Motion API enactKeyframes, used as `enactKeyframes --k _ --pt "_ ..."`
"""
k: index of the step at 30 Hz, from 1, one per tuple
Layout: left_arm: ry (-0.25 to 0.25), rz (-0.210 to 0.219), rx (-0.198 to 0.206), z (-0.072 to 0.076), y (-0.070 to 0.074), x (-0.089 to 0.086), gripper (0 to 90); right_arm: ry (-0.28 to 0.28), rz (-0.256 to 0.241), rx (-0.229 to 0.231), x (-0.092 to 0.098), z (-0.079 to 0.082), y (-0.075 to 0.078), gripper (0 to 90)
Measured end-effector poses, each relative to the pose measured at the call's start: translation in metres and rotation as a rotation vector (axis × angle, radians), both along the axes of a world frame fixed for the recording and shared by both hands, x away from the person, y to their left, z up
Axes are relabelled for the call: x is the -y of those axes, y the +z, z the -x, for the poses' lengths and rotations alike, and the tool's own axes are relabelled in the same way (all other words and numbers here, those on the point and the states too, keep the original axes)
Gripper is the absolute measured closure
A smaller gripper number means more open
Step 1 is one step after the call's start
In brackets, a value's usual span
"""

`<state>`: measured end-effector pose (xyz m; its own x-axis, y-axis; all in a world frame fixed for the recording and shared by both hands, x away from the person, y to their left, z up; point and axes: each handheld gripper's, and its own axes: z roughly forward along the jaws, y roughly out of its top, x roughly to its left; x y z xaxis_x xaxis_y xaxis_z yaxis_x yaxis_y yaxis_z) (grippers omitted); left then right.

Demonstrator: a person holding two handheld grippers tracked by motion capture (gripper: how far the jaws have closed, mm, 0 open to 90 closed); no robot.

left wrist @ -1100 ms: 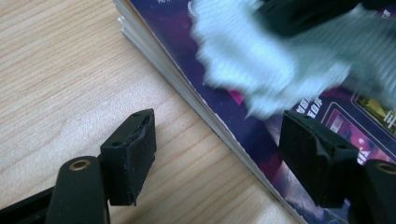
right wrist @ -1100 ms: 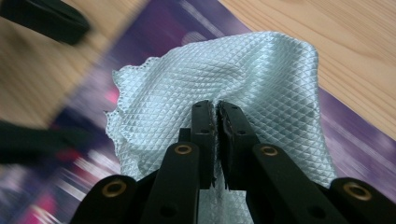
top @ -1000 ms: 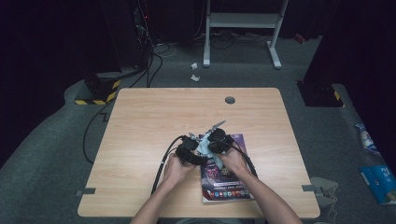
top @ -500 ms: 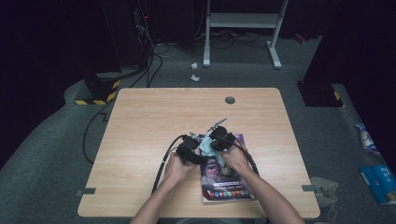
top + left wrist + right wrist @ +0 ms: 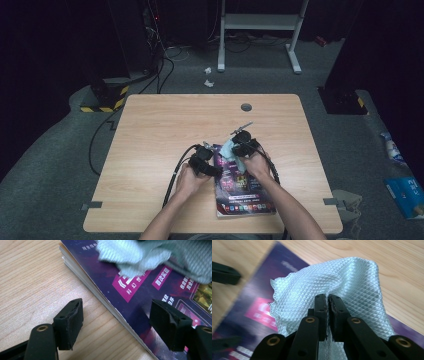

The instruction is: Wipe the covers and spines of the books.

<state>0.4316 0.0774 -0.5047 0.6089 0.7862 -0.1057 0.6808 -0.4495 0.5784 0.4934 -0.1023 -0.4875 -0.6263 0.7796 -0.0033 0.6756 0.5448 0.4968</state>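
A purple magazine (image 5: 242,192) lies flat near the table's front edge; its cover (image 5: 160,290) and page edges fill much of the left gripper view. My right gripper (image 5: 328,303) is shut on a pale green waffle-weave cloth (image 5: 329,282), which rests on the magazine's far end (image 5: 227,148). My left gripper (image 5: 116,317) is open, its jaws straddling the magazine's left edge, one over the wood and one over the cover. The cloth (image 5: 160,253) hangs at the top of that view. In the high view the left gripper (image 5: 204,161) sits just left of the magazine and the right gripper (image 5: 245,142) at its far end.
The wooden table (image 5: 165,125) has a round cable hole (image 5: 246,107) at the back. Black cables (image 5: 175,172) trail from the left gripper toward the front edge. A white stand (image 5: 260,30) and crumpled paper (image 5: 208,75) sit on the floor beyond.
The right gripper with the cloth has shifted slightly to the right and away along the magazine's far end. The left hand has stayed by the magazine's left edge.
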Motion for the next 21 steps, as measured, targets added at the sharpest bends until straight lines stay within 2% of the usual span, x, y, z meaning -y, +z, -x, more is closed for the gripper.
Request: enactKeyframes --k 4,7,8,9,13,17,18,20,21 --pt "0.002 0.001 0.000 0.000 0.000 0.000 27.4 0.004 0.002 0.006 -0.003 0.001 0.000 84.6" --pt "0.002 -0.004 0.001 0.000 0.000 0.000 27.4 0.047 -0.021 0.014 -0.023 0.004 -0.002 84.6" --pt "0.002 -0.004 0.001 0.000 0.000 0.000 27.4 0.047 -0.021 0.014 -0.023 0.004 -0.002 84.6" --pt "0.002 -0.004 0.001 0.000 0.000 0.000 27.4 0.067 -0.015 0.007 -0.034 0.002 0.000 84.6" --pt "0.004 -0.003 0.003 0.001 0.000 0.000 27.4 0.086 -0.005 0.019 -0.041 0.001 0.000 84.6" --pt "0.005 0.000 0.003 0.001 0.000 0.000 27.4 0.063 -0.006 0.015 -0.033 -0.001 -0.001 84.6" --pt "0.007 0.001 0.006 0.001 0.000 0.001 27.5 0.036 0.003 0.015 -0.021 -0.005 -0.001 84.6" --pt "0.006 -0.001 0.007 0.001 0.000 0.000 27.5 0.015 0.003 0.012 -0.016 -0.006 -0.001 84.6" --pt "0.005 -0.001 0.007 0.001 0.000 0.000 27.4 -0.015 0.024 0.020 0.003 -0.009 0.000 84.6"
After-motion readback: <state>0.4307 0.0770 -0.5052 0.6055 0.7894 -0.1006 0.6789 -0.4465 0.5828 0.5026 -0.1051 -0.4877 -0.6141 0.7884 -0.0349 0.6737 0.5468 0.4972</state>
